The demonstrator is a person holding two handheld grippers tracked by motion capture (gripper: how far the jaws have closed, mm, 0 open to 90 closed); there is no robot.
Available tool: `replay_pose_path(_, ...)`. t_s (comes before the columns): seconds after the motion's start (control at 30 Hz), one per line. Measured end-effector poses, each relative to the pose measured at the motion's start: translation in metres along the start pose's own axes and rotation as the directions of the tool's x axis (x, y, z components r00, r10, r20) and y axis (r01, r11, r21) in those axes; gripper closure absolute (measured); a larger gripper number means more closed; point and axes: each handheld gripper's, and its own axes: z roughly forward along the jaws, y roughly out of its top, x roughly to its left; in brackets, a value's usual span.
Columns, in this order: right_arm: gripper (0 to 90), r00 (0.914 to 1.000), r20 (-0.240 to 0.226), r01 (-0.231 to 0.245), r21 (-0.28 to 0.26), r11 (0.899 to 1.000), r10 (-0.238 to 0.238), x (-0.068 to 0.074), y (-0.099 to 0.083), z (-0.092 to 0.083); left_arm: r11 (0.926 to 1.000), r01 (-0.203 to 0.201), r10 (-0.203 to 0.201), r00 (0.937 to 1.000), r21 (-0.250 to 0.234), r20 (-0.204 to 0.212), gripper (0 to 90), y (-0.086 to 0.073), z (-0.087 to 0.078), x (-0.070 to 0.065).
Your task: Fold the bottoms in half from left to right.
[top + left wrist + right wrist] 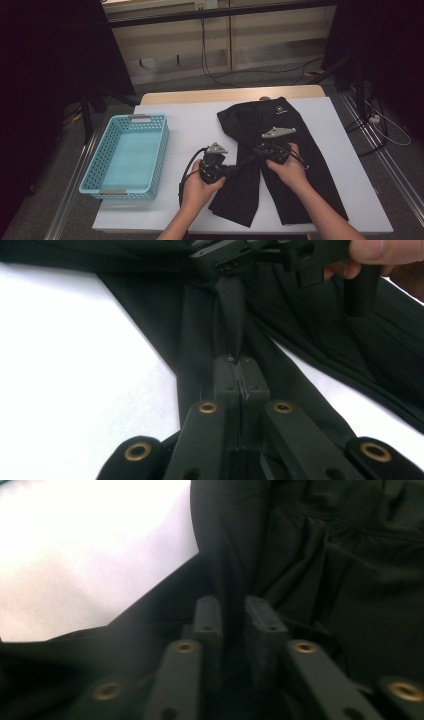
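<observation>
A black garment like trousers (300,130) lies spread on the white table (190,120), with a small white logo near its far end. A fold of its cloth (230,310) runs as a taut strip between my two grippers. My left gripper (229,170) (239,362) is shut on the near end of that strip, jaws together with cloth pinched between them. My right gripper (258,152) (232,605) holds the other end, its pads a little apart with the dark fold pressed between them. In the left gripper view the right gripper (225,265) sits at the top, held by a hand.
A light blue perforated basket (150,121) stands at the table's left side with nothing in it. Bare white table lies between basket and garment. Cables and dark stands are on the floor beyond the far and right edges.
</observation>
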Motion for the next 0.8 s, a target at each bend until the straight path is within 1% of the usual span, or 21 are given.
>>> replay_pose_path(0.03, 67.9, 1.0000, -0.004, 0.009, -0.015, 1.000, -0.009, 0.001, 0.001, 0.001, 1.0000, -0.002, 0.002, 1.0000, 0.004, 0.001, 89.7, 0.000, 0.000, 0.000)
replay_pose_path(0.07, 64.4, 0.9995, 0.008, 0.032, -0.027, 0.999, -0.032, 0.002, 0.002, 0.001, 1.0000, -0.003, 0.003, 1.0000, 0.003, 0.002, 89.7, 0.000, 0.001, 0.000)
replay_pose_path(0.1, 61.0, 0.9986, 0.027, 0.046, -0.033, 0.998, -0.045, 0.004, 0.005, 0.001, 1.0000, -0.001, 0.001, 1.0000, -0.001, 0.003, 89.7, 0.000, 0.001, 0.000)
replay_pose_path(0.13, 58.0, 0.9982, 0.028, 0.054, -0.042, 0.998, -0.053, 0.005, 0.007, 0.001, 1.0000, -0.001, 0.001, 1.0000, -0.001, 0.005, 89.7, 0.001, 0.000, 0.000)
replay_pose_path(0.17, 54.8, 0.9982, 0.017, 0.058, -0.056, 0.997, -0.057, 0.006, 0.011, 0.003, 1.0000, 0.003, -0.003, 1.0000, -0.004, 0.006, 89.7, 0.001, 0.000, 0.000)
replay_pose_path(0.3, 46.7, 0.9972, 0.015, 0.074, -0.072, 0.995, -0.073, 0.011, 0.024, 0.012, 1.0000, 0.002, -0.002, 1.0000, -0.006, 0.007, 89.7, 0.000, -0.002, 0.002)
replay_pose_path(0.37, 46.0, 0.9959, 0.018, 0.089, -0.071, 0.993, -0.088, 0.013, 0.030, 0.019, 1.0000, 0.005, -0.005, 1.0000, -0.003, 0.008, 89.7, -0.001, -0.002, 0.003)
replay_pose_path(0.43, 46.2, 0.9954, 0.020, 0.094, -0.072, 0.993, -0.093, 0.015, 0.036, 0.026, 0.9999, 0.010, -0.010, 0.9999, -0.007, 0.005, 89.7, -0.002, -0.002, 0.004)
replay_pose_path(0.5, 46.6, 0.9950, 0.008, 0.100, -0.077, 0.992, -0.100, 0.017, 0.042, 0.034, 0.9998, 0.016, -0.016, 0.9999, -0.008, 0.005, 89.6, -0.003, -0.003, 0.005)
replay_pose_path(0.53, 47.0, 0.9946, 0.010, 0.104, -0.077, 0.992, -0.104, 0.018, 0.044, 0.039, 0.9998, 0.017, -0.017, 0.9998, -0.008, 0.005, 89.6, -0.004, -0.003, 0.006)
replay_pose_path(0.57, 47.7, 0.9943, 0.013, 0.106, -0.069, 0.992, -0.106, 0.019, 0.046, 0.043, 0.9997, 0.021, -0.021, 0.9998, -0.007, 0.004, 89.6, -0.004, -0.004, 0.007)
replay_pose_path(0.63, 48.0, 0.9940, -0.004, 0.109, -0.063, 0.992, -0.109, 0.023, 0.049, 0.052, 0.9995, 0.030, -0.030, 0.9996, -0.010, 0.001, 89.6, -0.005, -0.004, 0.009)
replay_pose_path(0.7, 47.3, 0.9929, 0.006, 0.119, -0.043, 0.992, -0.119, 0.027, 0.051, 0.061, 0.9991, 0.041, -0.041, 0.9992, -0.013, 0.002, 89.6, -0.006, -0.006, 0.012)
replay_pose_path(0.77, 48.8, 0.9910, 0.004, 0.134, -0.028, 0.991, -0.133, 0.031, 0.051, 0.070, 0.9987, 0.050, -0.050, 0.9988, -0.015, -0.003, 89.6, -0.008, -0.008, 0.014)
replay_pose_path(0.8, 48.7, 0.9887, 0.026, 0.148, -0.014, 0.989, -0.147, 0.032, 0.051, 0.073, 0.9985, 0.053, -0.053, 0.9986, -0.016, -0.002, 89.6, -0.008, -0.008, 0.015)
